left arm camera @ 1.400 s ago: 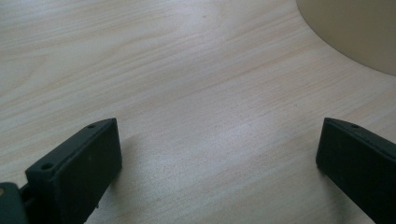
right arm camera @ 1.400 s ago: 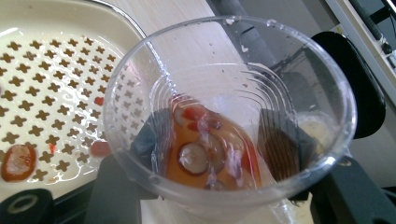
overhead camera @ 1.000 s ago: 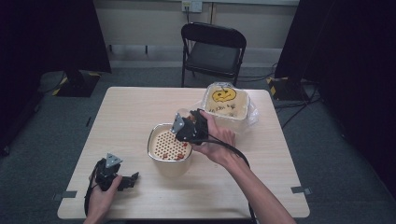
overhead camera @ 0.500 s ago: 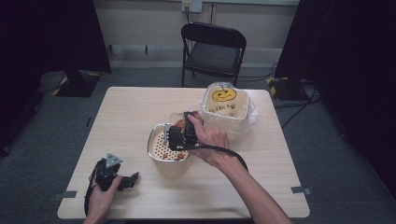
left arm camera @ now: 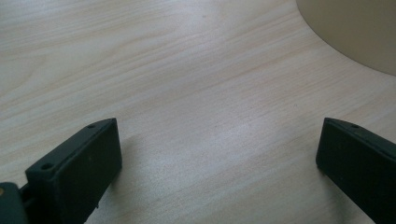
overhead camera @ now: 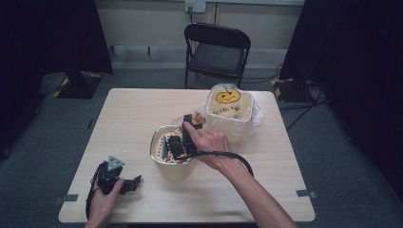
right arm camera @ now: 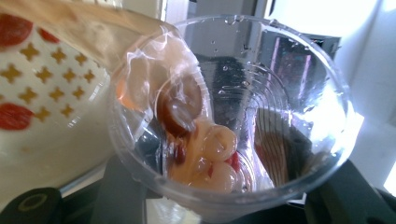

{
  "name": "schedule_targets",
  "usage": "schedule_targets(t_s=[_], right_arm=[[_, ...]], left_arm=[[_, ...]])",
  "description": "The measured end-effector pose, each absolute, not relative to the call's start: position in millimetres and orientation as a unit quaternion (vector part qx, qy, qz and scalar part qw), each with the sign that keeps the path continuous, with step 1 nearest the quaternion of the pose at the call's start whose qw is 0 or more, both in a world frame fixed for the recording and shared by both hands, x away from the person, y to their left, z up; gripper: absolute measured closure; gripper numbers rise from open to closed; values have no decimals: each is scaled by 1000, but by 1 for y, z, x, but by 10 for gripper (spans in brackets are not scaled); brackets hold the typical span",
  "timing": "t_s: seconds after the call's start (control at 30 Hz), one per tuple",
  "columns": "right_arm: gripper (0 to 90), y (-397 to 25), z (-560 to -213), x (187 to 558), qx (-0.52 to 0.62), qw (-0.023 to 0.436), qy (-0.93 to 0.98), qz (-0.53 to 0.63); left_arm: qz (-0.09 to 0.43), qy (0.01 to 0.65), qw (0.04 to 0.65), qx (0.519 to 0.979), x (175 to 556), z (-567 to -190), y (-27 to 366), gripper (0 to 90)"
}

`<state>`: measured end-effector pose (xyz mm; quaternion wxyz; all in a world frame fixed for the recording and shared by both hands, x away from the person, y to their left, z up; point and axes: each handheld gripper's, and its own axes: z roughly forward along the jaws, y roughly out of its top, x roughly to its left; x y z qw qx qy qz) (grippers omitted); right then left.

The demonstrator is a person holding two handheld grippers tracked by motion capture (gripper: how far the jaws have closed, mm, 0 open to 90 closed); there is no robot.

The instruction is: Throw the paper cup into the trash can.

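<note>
The high view looks forward and down from the person's side, taking in the whole table point(overhead camera: 133, 118) with a chair point(overhead camera: 216, 52) beyond its far edge. The left gripper view sits low near the table's near-left corner, facing close across bare wood toward the wall of a bowl point(left arm camera: 359, 32), which the high view shares point(overhead camera: 173, 166). The right gripper view looks at very close range into a clear plastic cup point(right arm camera: 233, 112), tipped over that bowl point(right arm camera: 42, 93).

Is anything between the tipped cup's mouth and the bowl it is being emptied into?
Nothing visible. The right gripper holds the clear cup tilted right at the bowl rim, its contents sliding toward the mouth.
</note>
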<state>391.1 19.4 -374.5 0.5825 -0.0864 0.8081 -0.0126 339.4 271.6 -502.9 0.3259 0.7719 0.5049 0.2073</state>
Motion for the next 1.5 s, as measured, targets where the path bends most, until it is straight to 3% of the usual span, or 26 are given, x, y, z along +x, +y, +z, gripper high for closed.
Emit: schedule_targets(t_s=[0.93,1.23,1.5], right_arm=[[506,23,-393,373,-227,683,677,-157],[508,21,-388,370,-230,687,671,-158],[507,15,-367,378,-115,623,773,-30]], left_arm=[[208,505,326,772,339,-503,272,0],[207,505,326,772,339,-503,272,0],[207,505,326,772,339,-503,272,0]])
